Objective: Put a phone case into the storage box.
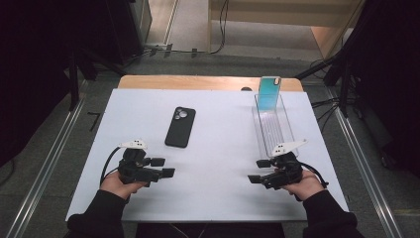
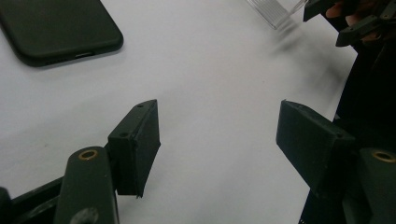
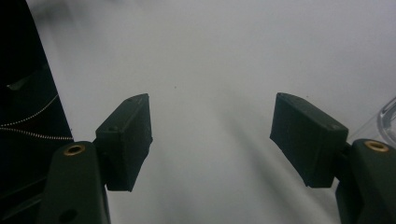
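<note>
A black phone (image 1: 180, 127) lies flat on the white table (image 1: 218, 148), camera end away from me; its near end is at the upper left of the left gripper view (image 2: 56, 30). A teal phone (image 1: 269, 92) stands upright at the far end of a clear plastic tray (image 1: 274, 126). My left gripper (image 1: 163, 167) rests low at the front left, open, nothing between its fingers (image 2: 137, 144). My right gripper (image 1: 258, 171) sits at the front right, just before the tray's near end, also open and empty (image 3: 212, 135).
The tray's near corner shows in the left gripper view (image 2: 275, 9) and at the right edge of the right gripper view (image 3: 387, 121). Metal rails (image 1: 42, 168) run along both sides of the table. Cables lie on the floor beyond the far edge.
</note>
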A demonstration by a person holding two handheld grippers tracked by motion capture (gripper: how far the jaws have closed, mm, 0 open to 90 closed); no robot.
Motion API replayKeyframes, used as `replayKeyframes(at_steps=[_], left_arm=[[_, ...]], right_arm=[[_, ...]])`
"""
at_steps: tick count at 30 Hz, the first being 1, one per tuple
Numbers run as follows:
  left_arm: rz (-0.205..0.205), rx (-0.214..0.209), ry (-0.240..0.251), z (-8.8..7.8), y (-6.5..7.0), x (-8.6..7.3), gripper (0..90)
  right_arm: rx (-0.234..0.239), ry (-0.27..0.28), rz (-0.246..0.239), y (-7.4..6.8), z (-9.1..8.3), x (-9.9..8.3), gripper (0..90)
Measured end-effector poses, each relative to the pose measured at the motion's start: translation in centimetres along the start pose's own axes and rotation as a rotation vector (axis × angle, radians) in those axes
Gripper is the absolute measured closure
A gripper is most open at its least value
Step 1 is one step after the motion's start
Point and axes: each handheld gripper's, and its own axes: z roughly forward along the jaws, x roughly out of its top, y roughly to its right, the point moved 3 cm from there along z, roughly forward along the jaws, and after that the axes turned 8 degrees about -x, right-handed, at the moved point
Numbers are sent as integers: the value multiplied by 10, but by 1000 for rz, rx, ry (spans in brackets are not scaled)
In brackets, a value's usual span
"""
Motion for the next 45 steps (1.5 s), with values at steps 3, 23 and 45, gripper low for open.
replayKeyframes(at_steps=[3,23,45], left_arm=[[7,6,7,1,0,2,307],[6,9,12,20,-21,50,282],[3,28,-20,52,-46,85,299]], right_arm=[[4,0,0,-1,0,0,272],[4,-10,-19,-3,1,0,271],[14,-2,-19,-3,3,3,271]])
